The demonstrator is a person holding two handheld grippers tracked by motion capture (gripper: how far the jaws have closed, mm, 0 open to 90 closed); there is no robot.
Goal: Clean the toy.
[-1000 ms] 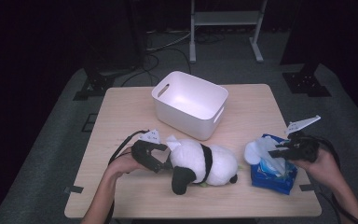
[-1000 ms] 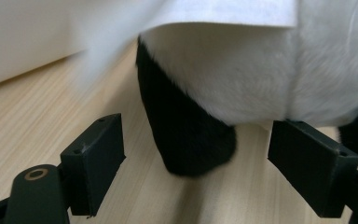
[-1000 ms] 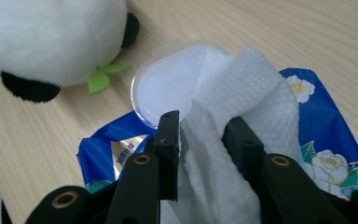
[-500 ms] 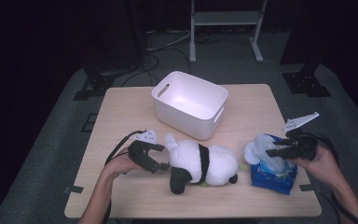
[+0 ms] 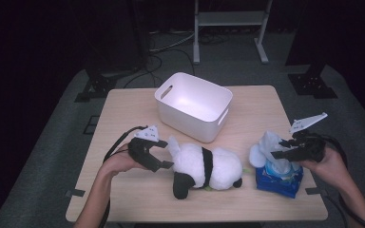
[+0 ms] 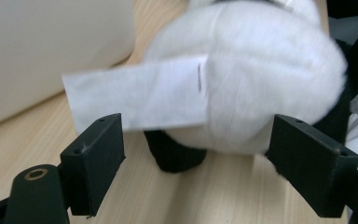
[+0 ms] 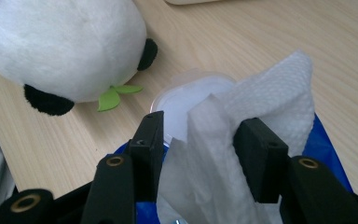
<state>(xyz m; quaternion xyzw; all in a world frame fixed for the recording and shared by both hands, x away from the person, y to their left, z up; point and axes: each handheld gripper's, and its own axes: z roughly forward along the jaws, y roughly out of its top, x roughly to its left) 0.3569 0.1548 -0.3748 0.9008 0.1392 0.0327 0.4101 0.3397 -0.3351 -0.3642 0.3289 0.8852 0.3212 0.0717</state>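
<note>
The left gripper (image 5: 158, 156) is held at the near left of the table (image 5: 123, 114), its jaws parted and clamped on nothing. In the left gripper view, the white rump of the plush panda (image 6: 261, 84) and its sewn-in white label (image 6: 140, 98) are seen just ahead of the spread jaws, with no contact discernible.

The right gripper (image 5: 279, 148) is positioned at the near right, above the blue wipes pack (image 5: 278, 180). A white wipe (image 7: 242, 130) stands up out of the pack and lies between the jaws, which have just been opening. In the right gripper view the wipe is seen against the right-hand pad, while a gap remains at the left-hand pad. The round flip lid (image 7: 186, 95) of the pack is open behind the wipe.

The panda is laid on its side between the two grippers, near the pack.

Beyond the panda, the white bin (image 5: 194, 107) is placed at mid-table.
</note>
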